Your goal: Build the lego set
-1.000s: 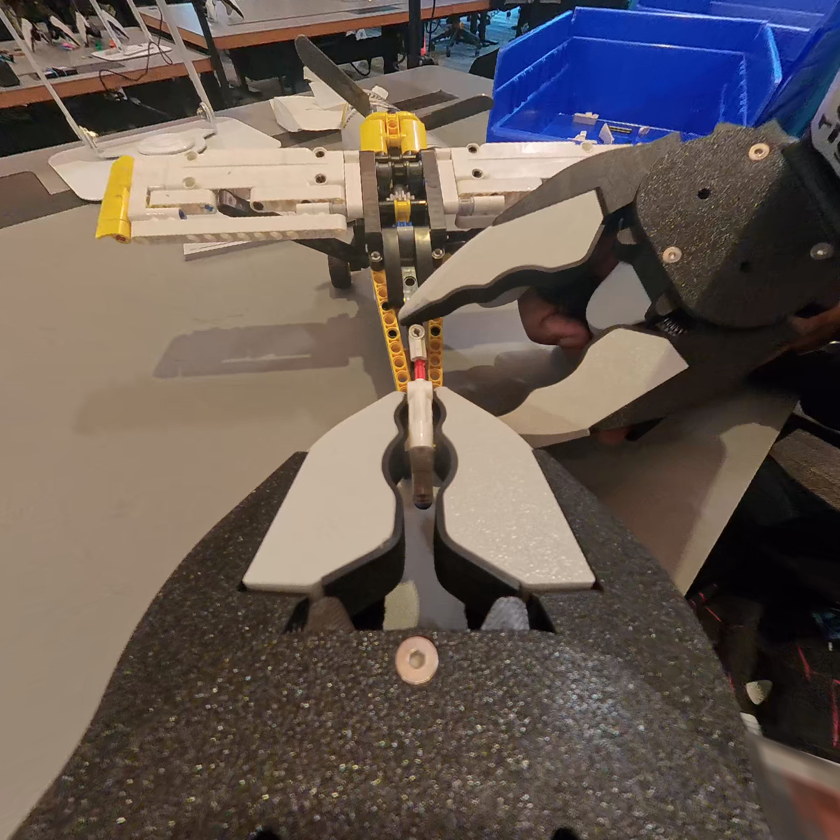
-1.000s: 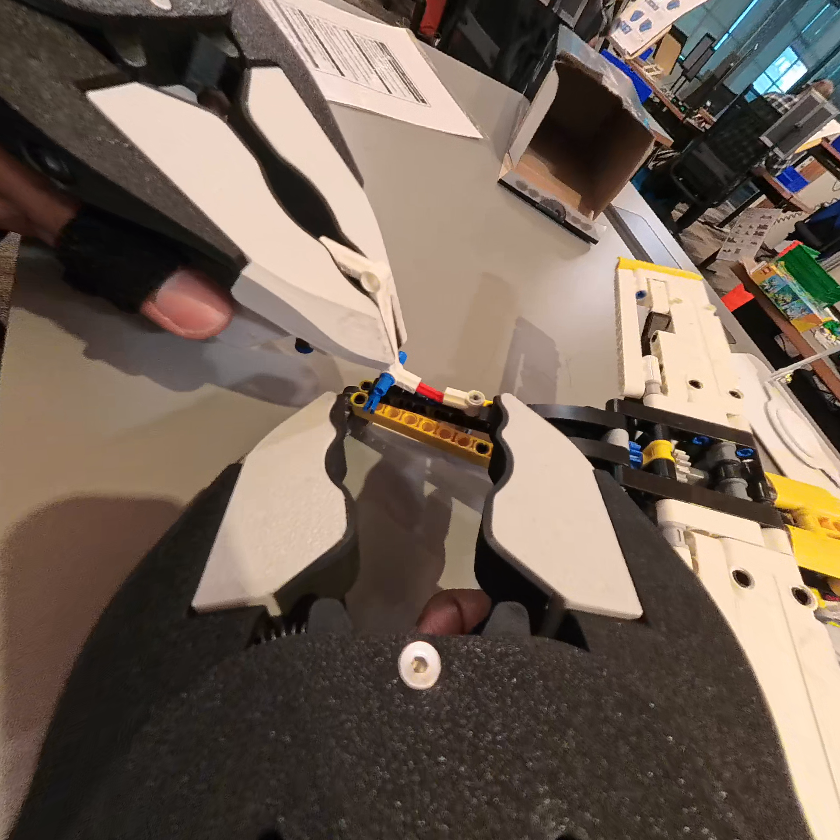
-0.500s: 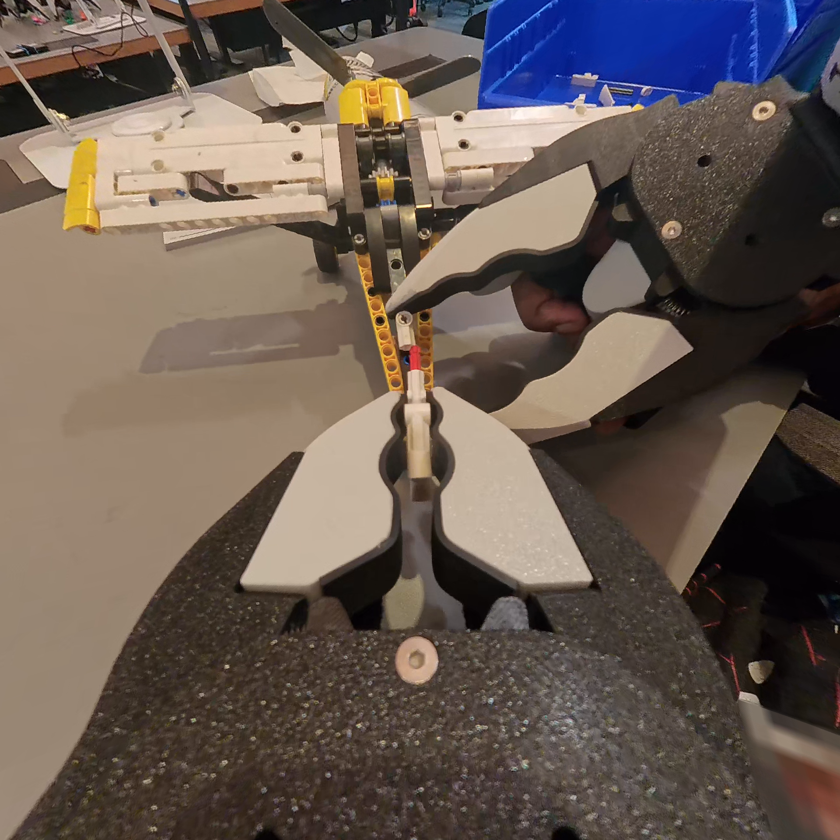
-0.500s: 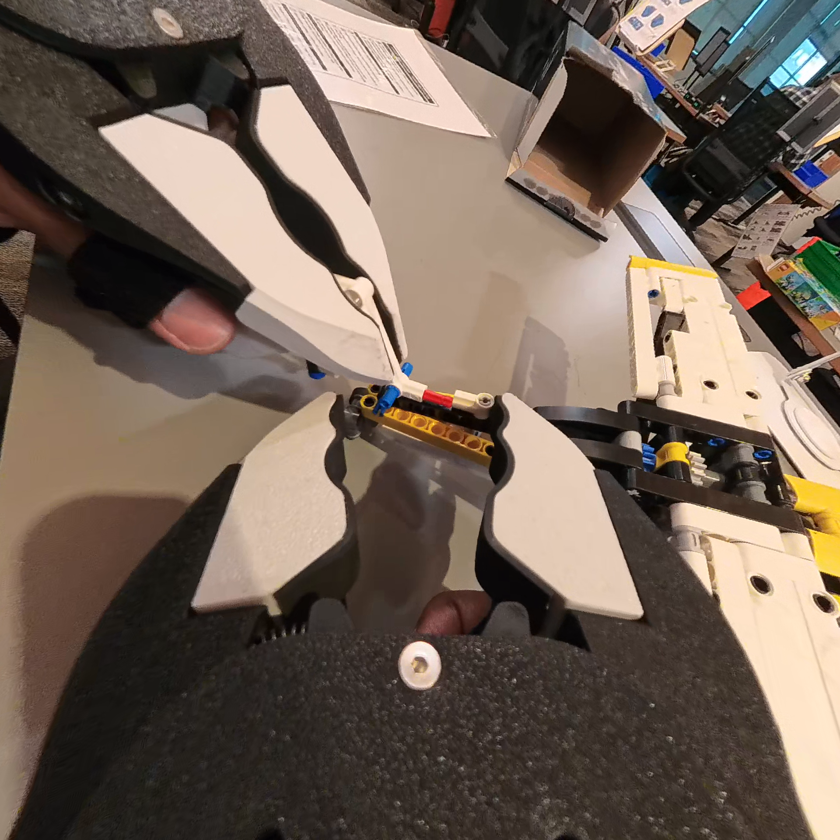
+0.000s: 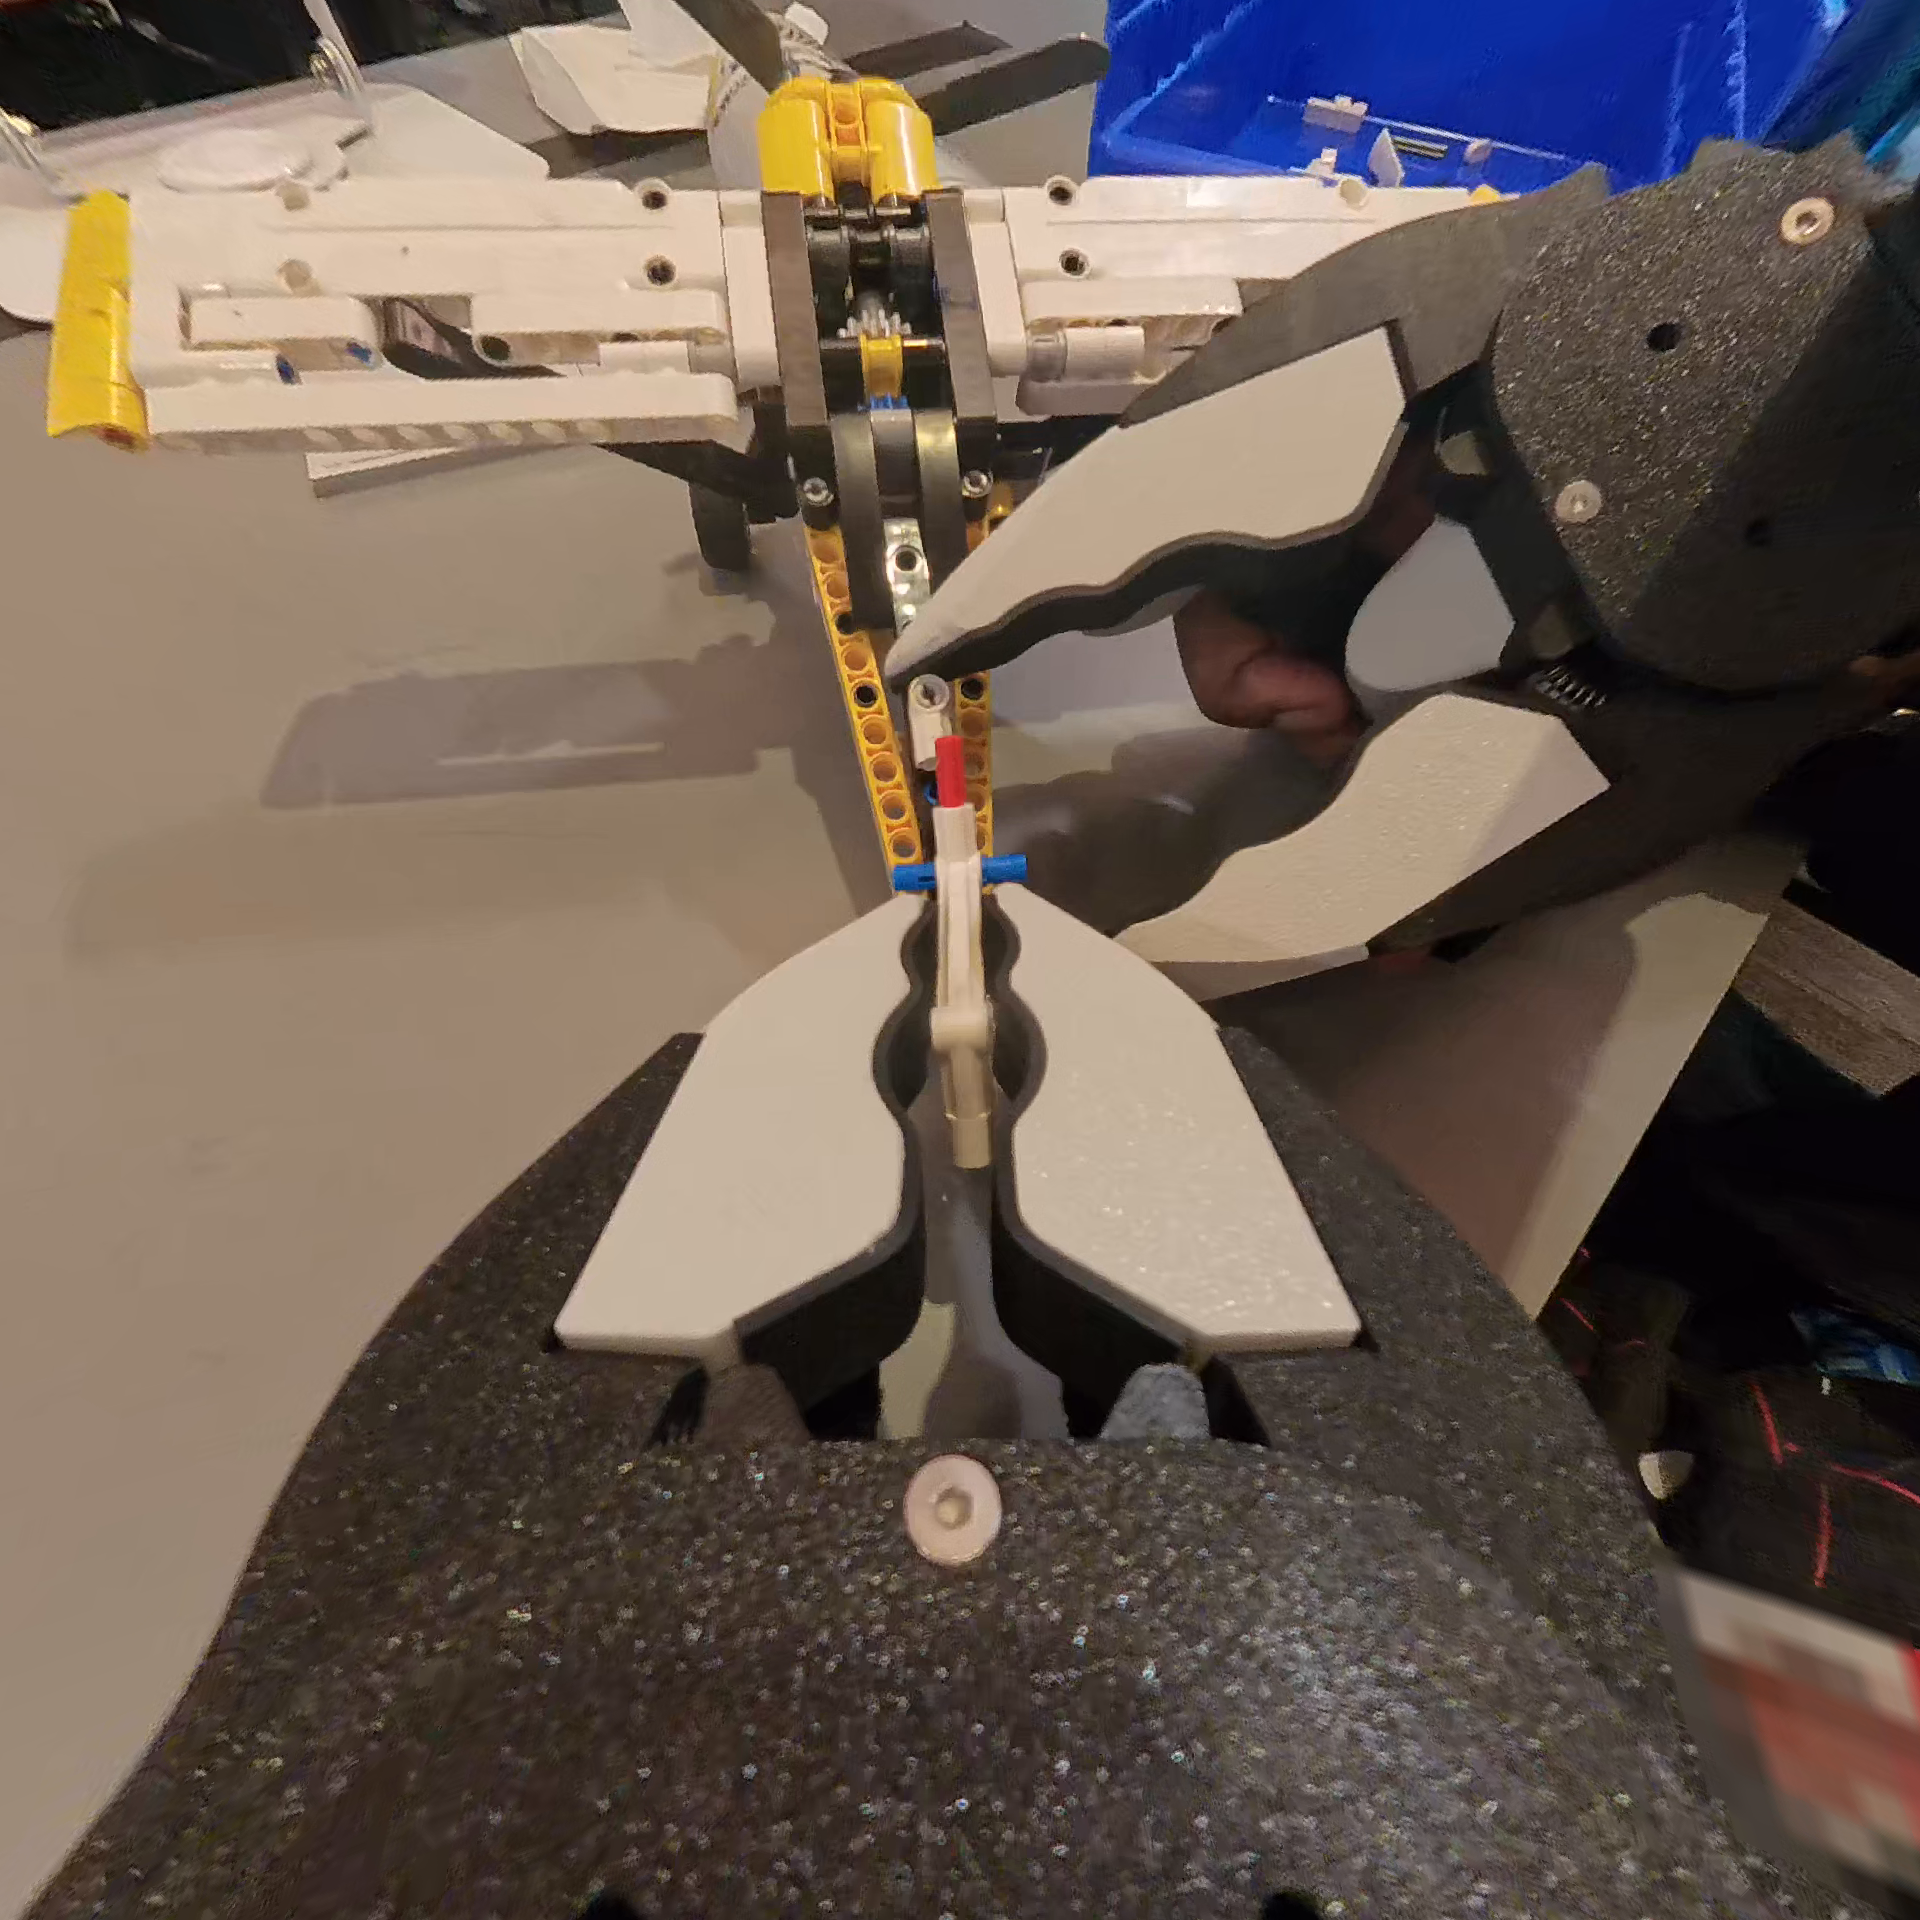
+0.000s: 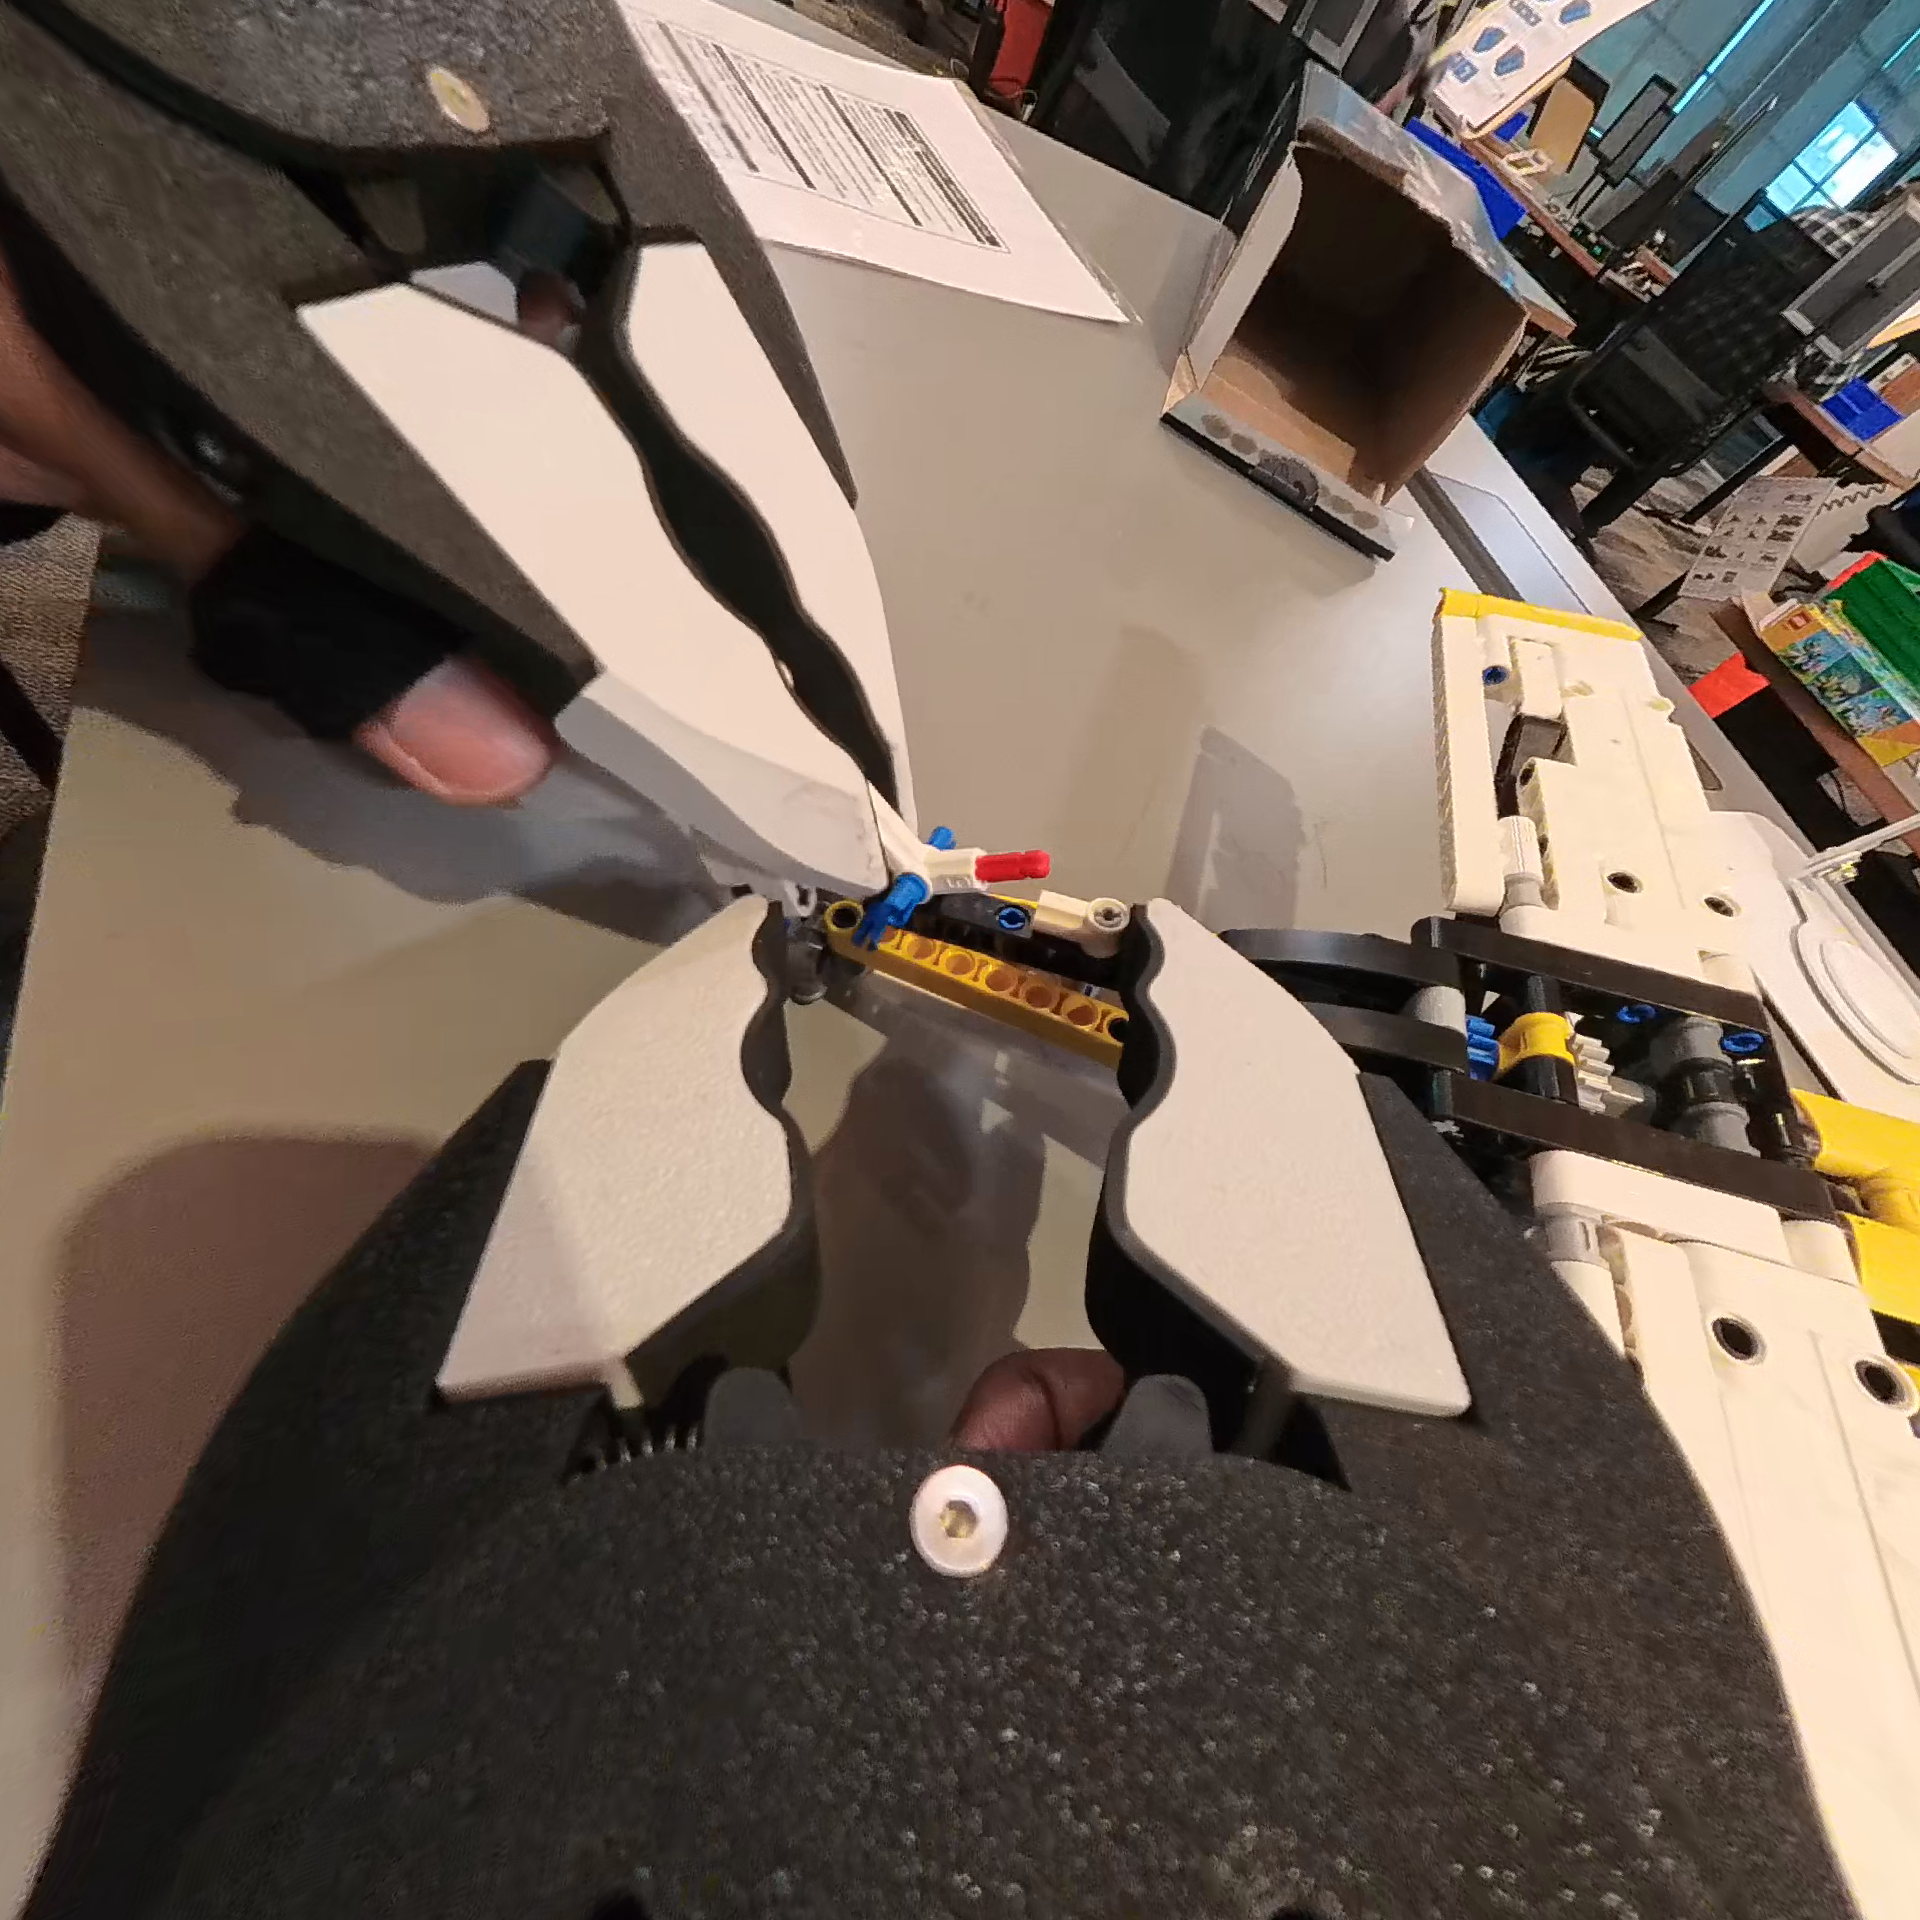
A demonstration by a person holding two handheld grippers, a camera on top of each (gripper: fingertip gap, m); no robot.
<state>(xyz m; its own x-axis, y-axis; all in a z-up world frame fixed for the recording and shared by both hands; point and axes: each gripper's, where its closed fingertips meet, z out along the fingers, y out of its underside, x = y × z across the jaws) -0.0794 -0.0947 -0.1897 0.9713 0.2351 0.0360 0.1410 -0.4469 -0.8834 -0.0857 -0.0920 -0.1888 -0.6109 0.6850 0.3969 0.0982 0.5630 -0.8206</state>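
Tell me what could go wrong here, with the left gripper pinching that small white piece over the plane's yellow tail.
1. The left gripper pinches only the thin white piece, so it might twist or slip.
2. Its red peg sits off the white connector, so pushing may jam.
3. The right gripper stands open around the yellow tail beam, so the plane may shift.

Both grippers (image 5: 961, 914) (image 6: 951, 971) are showing speckled black foam bodies, pale grey wavy-edged fingers (image 5: 800, 1122), one silver screw (image 5: 952, 1510), a black fingerless glove (image 6: 312, 634).

Left gripper (image 5: 958, 914) jaws nearly closed, pinching; right gripper (image 6: 951, 925) jaws wide apart.
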